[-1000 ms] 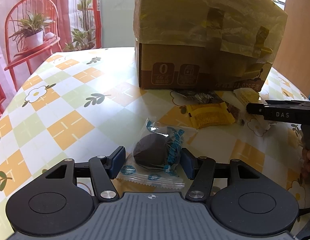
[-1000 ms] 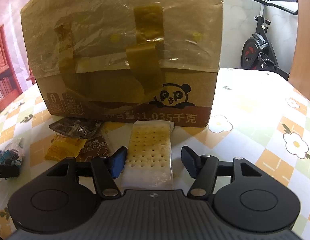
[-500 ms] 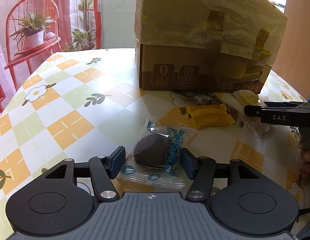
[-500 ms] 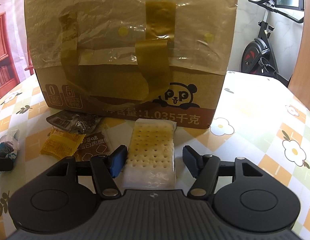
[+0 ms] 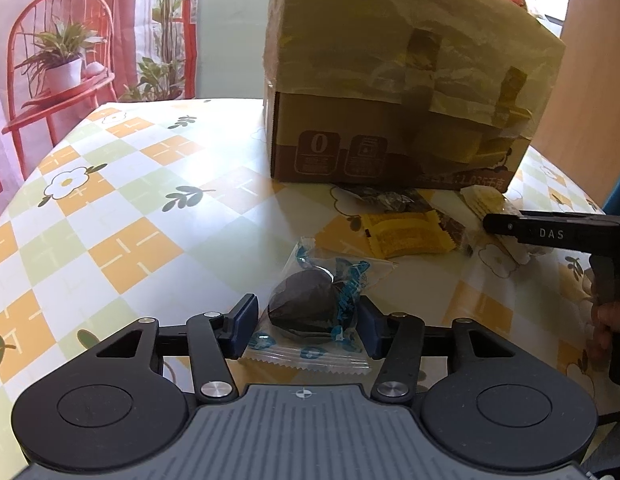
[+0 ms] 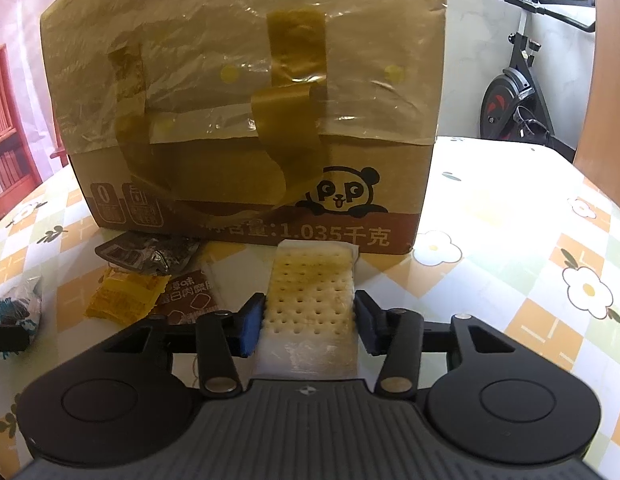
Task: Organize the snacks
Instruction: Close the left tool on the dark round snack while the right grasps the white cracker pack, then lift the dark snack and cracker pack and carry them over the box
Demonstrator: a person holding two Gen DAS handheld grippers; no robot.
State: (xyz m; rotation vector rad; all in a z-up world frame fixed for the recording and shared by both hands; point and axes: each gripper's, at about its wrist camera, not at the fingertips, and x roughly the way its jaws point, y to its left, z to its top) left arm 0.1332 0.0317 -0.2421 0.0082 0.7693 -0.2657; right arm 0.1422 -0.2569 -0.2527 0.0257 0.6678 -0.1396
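The left gripper (image 5: 306, 326) pointed down at a slant toward twelve o'clock. Its jaws had just been closing, a wrapped snack between them, the right pad touching the wrapper and the left pad just clear. The right gripper (image 6: 309, 320) slanted down likewise, its jaws also just narrowed, both pads pressed against a cracker packet. At three o'clock in the left view, fingers (image 5: 608, 316) gripped the right gripper's handle.
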